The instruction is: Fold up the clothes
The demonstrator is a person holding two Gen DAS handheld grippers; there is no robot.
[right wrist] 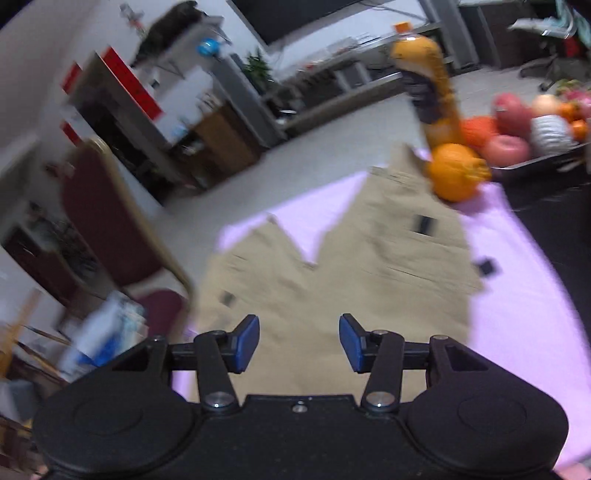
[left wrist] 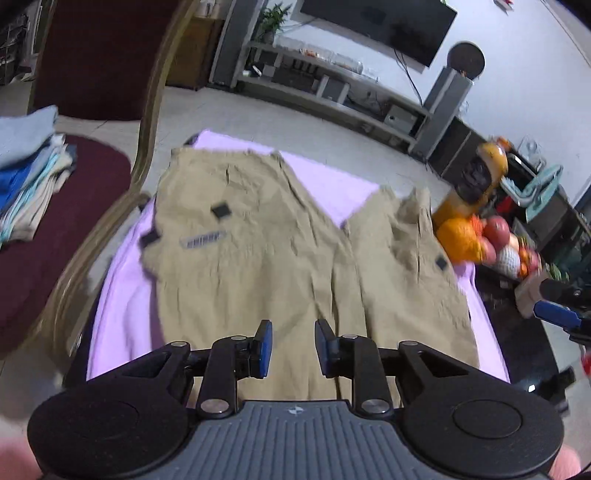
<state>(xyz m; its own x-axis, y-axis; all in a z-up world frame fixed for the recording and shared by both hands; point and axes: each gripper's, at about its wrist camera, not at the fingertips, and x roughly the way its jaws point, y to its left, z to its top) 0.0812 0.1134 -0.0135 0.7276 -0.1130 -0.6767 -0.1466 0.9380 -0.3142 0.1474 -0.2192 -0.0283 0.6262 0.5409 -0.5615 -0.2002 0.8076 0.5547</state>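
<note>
The left gripper (left wrist: pixel 293 347) hangs above the near edge of the work surface, its blue pads a narrow way apart with nothing between them. The right gripper (right wrist: pixel 298 341) is held likewise, its pads wider apart and empty; in the left wrist view its blue finger shows at the far right edge.

The surface is a table covered with a lilac cloth (left wrist: pixel 125 306), standing on a pale tiled floor (left wrist: pixel 266 118). Beyond it run a long grey media shelf (left wrist: pixel 332 88) and a dark wall screen (left wrist: pixel 380 26). On the left stands a maroon chair (left wrist: pixel 55 236) with a gold frame, and on its seat a stack of folded clothes (left wrist: pixel 29 173).

The khaki trousers (left wrist: pixel 258 251) lie flat on the lilac cloth, just beyond and below both grippers, legs spread away from them in a V with bare cloth showing between.

At the far right an orange bottle (right wrist: pixel 428 77) stands upright beside an orange (right wrist: pixel 454 171) that sits at the trouser edge. Behind is a dark tray (right wrist: pixel 535 162) heaped with apples, oranges and other fruit.
</note>
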